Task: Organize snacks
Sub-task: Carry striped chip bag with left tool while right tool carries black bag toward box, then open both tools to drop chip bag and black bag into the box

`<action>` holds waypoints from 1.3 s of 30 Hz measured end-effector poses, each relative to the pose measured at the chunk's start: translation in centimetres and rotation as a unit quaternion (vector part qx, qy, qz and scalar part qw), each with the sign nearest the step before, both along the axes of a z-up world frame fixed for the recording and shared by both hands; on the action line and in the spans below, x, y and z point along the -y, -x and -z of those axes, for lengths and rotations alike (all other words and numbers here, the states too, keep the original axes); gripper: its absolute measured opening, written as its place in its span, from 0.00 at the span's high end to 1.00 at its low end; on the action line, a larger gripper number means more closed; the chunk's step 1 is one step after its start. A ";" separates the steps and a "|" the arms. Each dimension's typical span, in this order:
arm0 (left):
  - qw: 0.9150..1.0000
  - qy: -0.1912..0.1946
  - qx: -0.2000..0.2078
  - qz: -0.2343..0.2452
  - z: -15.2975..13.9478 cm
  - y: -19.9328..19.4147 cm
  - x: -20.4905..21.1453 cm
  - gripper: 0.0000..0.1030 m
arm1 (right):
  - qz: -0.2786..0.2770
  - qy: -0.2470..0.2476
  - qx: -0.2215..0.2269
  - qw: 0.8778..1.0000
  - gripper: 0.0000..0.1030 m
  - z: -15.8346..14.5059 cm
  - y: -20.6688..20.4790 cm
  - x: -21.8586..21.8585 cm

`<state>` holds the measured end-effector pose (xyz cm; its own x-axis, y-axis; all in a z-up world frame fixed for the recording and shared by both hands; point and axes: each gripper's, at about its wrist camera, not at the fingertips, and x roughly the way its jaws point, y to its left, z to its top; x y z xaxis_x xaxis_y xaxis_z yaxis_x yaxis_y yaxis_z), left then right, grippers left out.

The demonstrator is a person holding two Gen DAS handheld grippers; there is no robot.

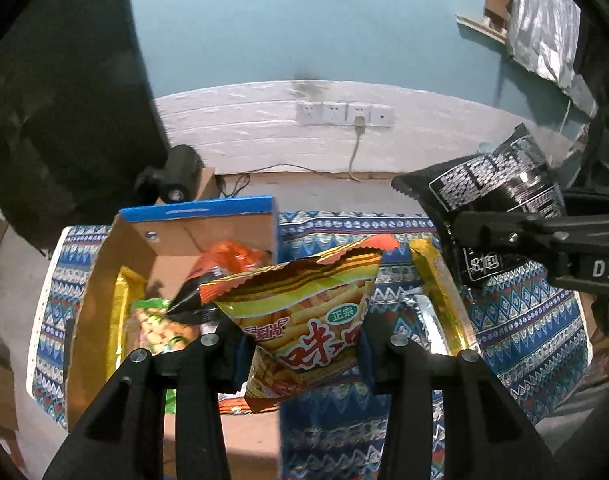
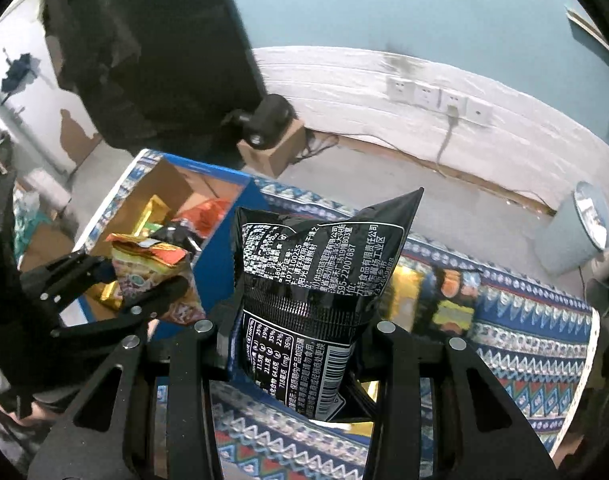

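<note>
My left tool (image 1: 300, 340) gripped the orange fries snack bag (image 1: 304, 316) at frame centre, my right tool (image 2: 296, 328) clamped the black snack packet (image 2: 316, 292), cardboard box (image 1: 176, 236) at left on the patterned cloth (image 1: 524, 320)

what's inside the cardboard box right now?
Inside the cardboard box: an orange packet, a gold packet, a green-topped bag. The yellow snack bag and the left tool that holds it hide the rest.
</note>
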<state>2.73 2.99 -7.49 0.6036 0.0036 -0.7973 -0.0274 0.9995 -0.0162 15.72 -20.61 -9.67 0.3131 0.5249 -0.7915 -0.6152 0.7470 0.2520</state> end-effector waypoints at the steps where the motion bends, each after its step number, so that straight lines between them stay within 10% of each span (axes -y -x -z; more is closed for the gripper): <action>1: 1.000 0.003 -0.001 -0.005 -0.1 0.2 -0.6 0.58 | -0.003 0.001 0.000 1.000 0.62 0.0 0.1 -0.4; 34: 0.983 0.019 -0.055 -0.172 3.0 4.0 -15.2 0.55 | -0.146 0.030 -0.032 0.988 0.60 2.3 4.7 -17.6; 39: 0.982 0.015 -0.056 -0.178 2.9 4.1 -15.0 0.38 | -0.138 0.026 -0.029 0.990 0.38 2.3 4.9 -17.1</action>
<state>-1.42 18.03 -10.42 0.4764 0.1743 -0.8618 -0.3789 0.9252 -0.0224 10.79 -3.47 -11.98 0.1170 0.5421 -0.8321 -0.7838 0.5650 0.2578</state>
